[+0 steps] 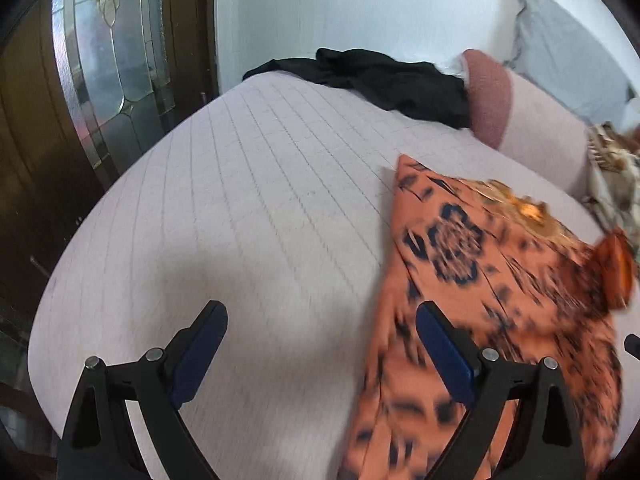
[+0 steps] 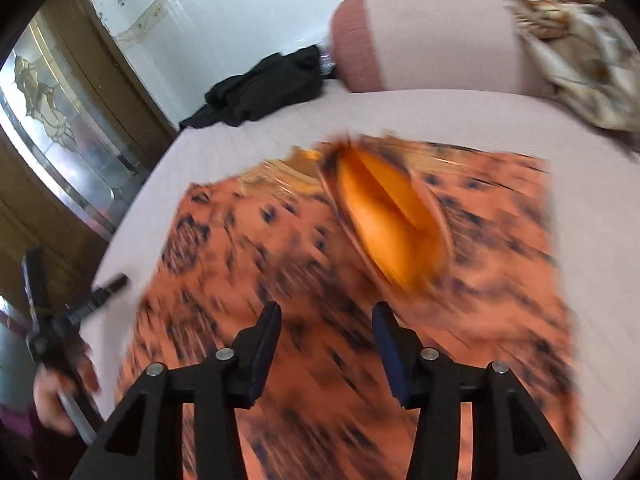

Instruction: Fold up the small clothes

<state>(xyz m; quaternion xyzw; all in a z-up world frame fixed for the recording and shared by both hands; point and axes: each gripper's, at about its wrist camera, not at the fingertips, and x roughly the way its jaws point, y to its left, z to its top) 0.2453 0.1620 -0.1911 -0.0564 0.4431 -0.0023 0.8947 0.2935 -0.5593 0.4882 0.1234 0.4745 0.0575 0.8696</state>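
Pale pink quilted bedding (image 1: 248,200) covers the bed, with a bolster (image 2: 424,40) and a black garment (image 1: 384,80) at its far end. An orange patterned garment (image 2: 280,280) lies spread on the bed, one flap (image 2: 392,224) curled up and blurred. Both tongs tilt downward: the left gripper (image 1: 320,320) spread wide above bare bedding beside the garment's edge, the right gripper (image 2: 326,316) partly open over the cloth, neither holding anything. A hand (image 2: 60,396) grips the left tool.

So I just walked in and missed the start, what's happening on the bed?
A person is folding small clothes with tongs in each hand. An orange patterned garment lies spread on the bed. Both the left tongs and right tongs hang open above it, holding nothing. A black garment waits near the bolster.
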